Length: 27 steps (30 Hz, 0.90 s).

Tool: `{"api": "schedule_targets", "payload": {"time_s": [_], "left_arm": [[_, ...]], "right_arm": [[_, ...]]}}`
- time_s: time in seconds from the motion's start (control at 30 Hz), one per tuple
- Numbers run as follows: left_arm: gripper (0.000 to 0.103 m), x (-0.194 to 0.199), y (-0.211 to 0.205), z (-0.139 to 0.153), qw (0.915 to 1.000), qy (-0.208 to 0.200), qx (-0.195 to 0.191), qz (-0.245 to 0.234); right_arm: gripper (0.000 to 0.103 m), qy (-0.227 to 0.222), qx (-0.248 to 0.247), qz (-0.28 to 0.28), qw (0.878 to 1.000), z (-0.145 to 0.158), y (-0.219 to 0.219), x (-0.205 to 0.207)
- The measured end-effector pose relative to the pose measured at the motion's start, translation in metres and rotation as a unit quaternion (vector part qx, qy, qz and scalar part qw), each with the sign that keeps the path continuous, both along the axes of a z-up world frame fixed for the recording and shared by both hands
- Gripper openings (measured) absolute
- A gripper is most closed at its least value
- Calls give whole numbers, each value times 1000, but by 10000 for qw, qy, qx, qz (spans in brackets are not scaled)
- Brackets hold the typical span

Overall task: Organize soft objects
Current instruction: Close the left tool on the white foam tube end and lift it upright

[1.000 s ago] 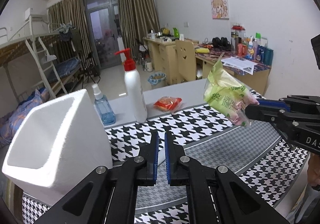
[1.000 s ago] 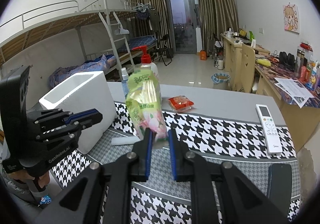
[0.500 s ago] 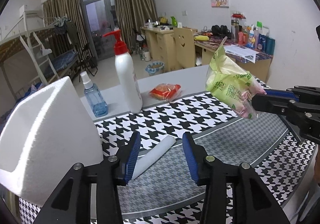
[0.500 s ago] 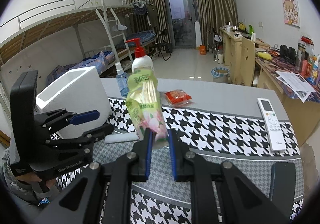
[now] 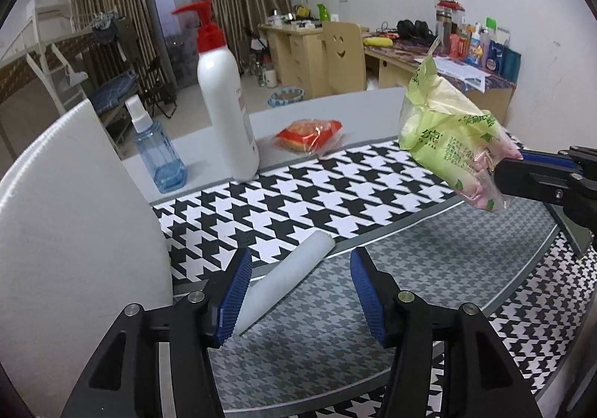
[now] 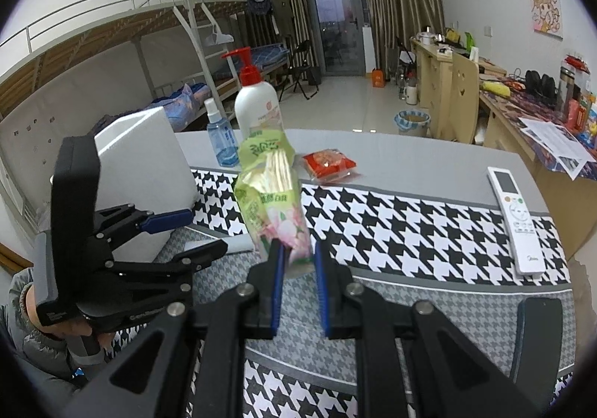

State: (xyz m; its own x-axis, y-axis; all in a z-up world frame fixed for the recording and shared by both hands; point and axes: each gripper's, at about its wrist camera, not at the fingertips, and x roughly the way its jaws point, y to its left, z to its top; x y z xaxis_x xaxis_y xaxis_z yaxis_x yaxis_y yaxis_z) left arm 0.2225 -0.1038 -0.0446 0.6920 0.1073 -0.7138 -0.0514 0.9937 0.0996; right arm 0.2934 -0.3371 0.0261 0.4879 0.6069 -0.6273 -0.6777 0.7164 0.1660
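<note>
On the houndstooth cloth (image 5: 365,194), going left to right, stand a white foam box (image 5: 74,216), a blue spray bottle (image 5: 158,156) and a white pump bottle (image 5: 225,112), with a red snack pack (image 5: 309,134) on the grey table (image 5: 335,108) behind them. Beside the box, the left gripper (image 5: 298,291) is opening its jaws around a white roll (image 5: 287,283) lying on the cloth, its pads not pressing the roll. Farther right, the right gripper (image 6: 298,283) is clenched on the bottom edge of a green wipes pack (image 6: 272,190) held above the cloth, and a white remote (image 6: 516,220) lies at the far right.
</note>
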Motion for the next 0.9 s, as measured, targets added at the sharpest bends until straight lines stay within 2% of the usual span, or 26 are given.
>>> {"api": "schedule_targets", "payload": {"time_s": [0.3,0.7,0.9], "left_arm": [[57,11,9,-15,9997,186,-135,28],[57,27,19,-38,9978,574,-336,2],[56,29,22,-40,9976,562,-398,-48]], "right_arm": [[20,141,-203,52,9997,-11,11,8],[20,232,-221,21,9995,-17,10,10],[20,260,-232,39,9994,-20,10,7]]}}
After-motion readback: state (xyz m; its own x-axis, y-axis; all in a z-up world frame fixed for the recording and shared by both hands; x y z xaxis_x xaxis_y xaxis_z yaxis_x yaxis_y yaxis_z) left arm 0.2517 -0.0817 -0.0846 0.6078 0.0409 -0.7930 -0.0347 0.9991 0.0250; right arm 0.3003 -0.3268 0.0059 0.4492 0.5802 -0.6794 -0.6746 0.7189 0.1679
